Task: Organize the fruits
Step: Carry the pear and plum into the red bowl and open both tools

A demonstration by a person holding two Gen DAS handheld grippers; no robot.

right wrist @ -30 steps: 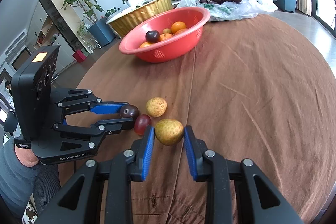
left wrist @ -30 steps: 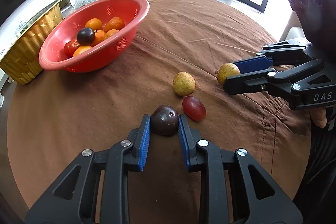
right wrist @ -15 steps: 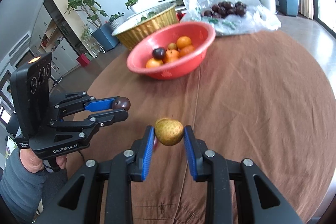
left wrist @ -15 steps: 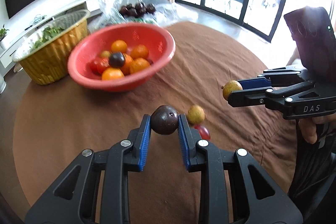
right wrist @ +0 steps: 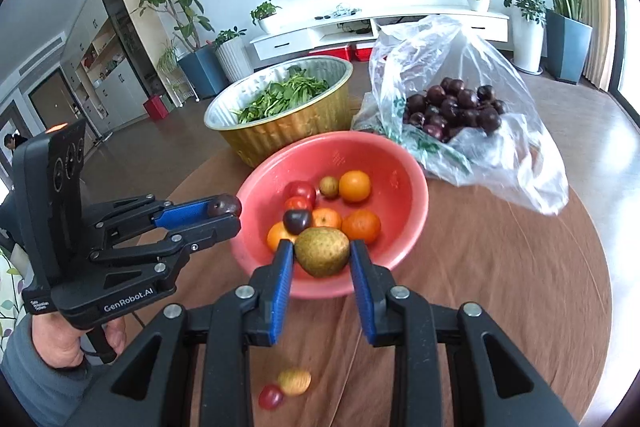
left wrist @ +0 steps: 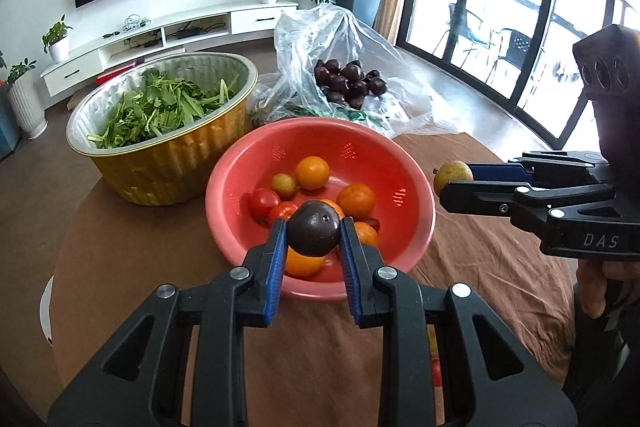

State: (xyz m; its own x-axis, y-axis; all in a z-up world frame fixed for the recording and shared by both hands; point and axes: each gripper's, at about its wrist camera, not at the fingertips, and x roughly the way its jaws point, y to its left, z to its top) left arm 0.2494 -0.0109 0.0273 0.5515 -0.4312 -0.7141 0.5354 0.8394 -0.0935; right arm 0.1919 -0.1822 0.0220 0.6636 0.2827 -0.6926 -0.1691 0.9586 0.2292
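Left wrist view. The left tool [left wrist: 313, 234] is clamped on a dark purple plum [left wrist: 314, 233], its blue pads [left wrist: 277, 259] pressing both sides of the fruit. Plum and tool hang above the near part of the red colander bowl [left wrist: 240, 171], which stands on the brown-clothed counter [left wrist: 132, 267]. In the bowl lie oranges [left wrist: 312, 172], red tomatoes [left wrist: 264, 203] and a small yellow-green fruit [left wrist: 284, 185]. At right, the right tool [left wrist: 454, 183] enters side-on, gripping a yellow-green pear [left wrist: 447, 175] just beside the bowl's right rim and off the cloth. Behind the bowl stand a gold foil basin [left wrist: 176, 163] filled with leafy greens [left wrist: 160, 107] and a clear plastic bag [left wrist: 320, 39] holding more dark plums [left wrist: 348, 85].

Right wrist view. The right tool [right wrist: 322, 253] is closed on the yellow-green pear [right wrist: 322, 251], held over the near rim of the red colander bowl [right wrist: 404, 163]. At left, the left tool [right wrist: 228, 215], carried by a hand [right wrist: 68, 343] in a grey sleeve, grips the dark purple plum [right wrist: 224, 206] close to the bowl's left rim. A second dark plum [right wrist: 297, 221] lies among the oranges [right wrist: 355, 185] and tomatoes [right wrist: 300, 190] inside. On the counter [right wrist: 520, 287] below the tool, two fruits lie touching: a small yellow one [right wrist: 295, 381] and a red grape-like one [right wrist: 270, 396]. The foil basin [right wrist: 288, 131] and plastic bag [right wrist: 440, 43] stand behind the bowl.
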